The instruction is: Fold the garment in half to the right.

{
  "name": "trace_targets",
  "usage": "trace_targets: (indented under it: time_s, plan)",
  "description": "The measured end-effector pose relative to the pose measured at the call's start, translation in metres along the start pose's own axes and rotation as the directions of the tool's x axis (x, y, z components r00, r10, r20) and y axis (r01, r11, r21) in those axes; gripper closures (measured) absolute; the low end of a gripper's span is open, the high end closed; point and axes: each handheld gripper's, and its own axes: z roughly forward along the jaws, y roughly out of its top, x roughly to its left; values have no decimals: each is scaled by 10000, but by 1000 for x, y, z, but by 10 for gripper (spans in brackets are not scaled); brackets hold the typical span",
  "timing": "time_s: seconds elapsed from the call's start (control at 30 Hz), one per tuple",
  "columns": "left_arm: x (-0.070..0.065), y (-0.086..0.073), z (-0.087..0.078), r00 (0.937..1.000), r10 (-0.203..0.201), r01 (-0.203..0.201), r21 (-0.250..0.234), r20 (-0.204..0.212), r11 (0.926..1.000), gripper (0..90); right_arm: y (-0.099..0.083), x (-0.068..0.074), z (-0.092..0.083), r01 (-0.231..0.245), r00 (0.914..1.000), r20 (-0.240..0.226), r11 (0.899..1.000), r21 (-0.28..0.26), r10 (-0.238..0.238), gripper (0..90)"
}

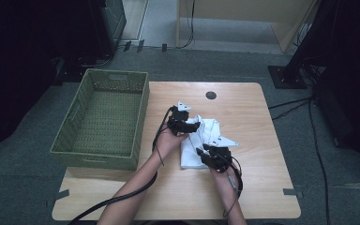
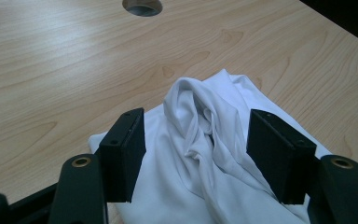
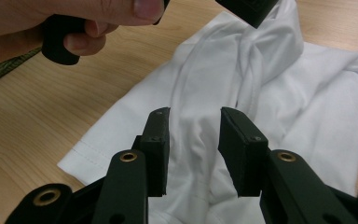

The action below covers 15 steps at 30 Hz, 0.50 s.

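Both the left gripper (image 2: pixel 196 154) and right gripper (image 3: pixel 195 149) stand released over the white cloth (image 2: pixel 205 140); its raised ridge (loosely bunched) between their pads could slump and unfold.

A light wooden table (image 1: pixel 243 101) with a round cable hole (image 1: pixel 211 95) near its far edge is set on grey carpet (image 1: pixel 37 122). Beyond the table, pale wooden furniture (image 1: pixel 281 18) is seen. Cables (image 1: pixel 318 154) are laid right of it. Surroundings are dimly lit.

Your white cloth (image 1: pixel 204 140) lies crumpled mid-table, a raised fold bunched along its middle, hemmed edge flat.
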Motion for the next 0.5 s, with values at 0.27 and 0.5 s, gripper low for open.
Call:
trace_targets:
  time_s: [0.27, 0.5]
  plan:
    - [-2, 1, -5, 9999, 104, -104, 28, 43, 9999, 356, 6, 2, 9, -59, 9997, -226, 10000, 62, 61, 699]
    - [4, -4, -5, 10000, -64, 65, 54, -71, 10000, 356, 5, 3, 20, 49, 9998, -187, 9991, 422, -41, 812]
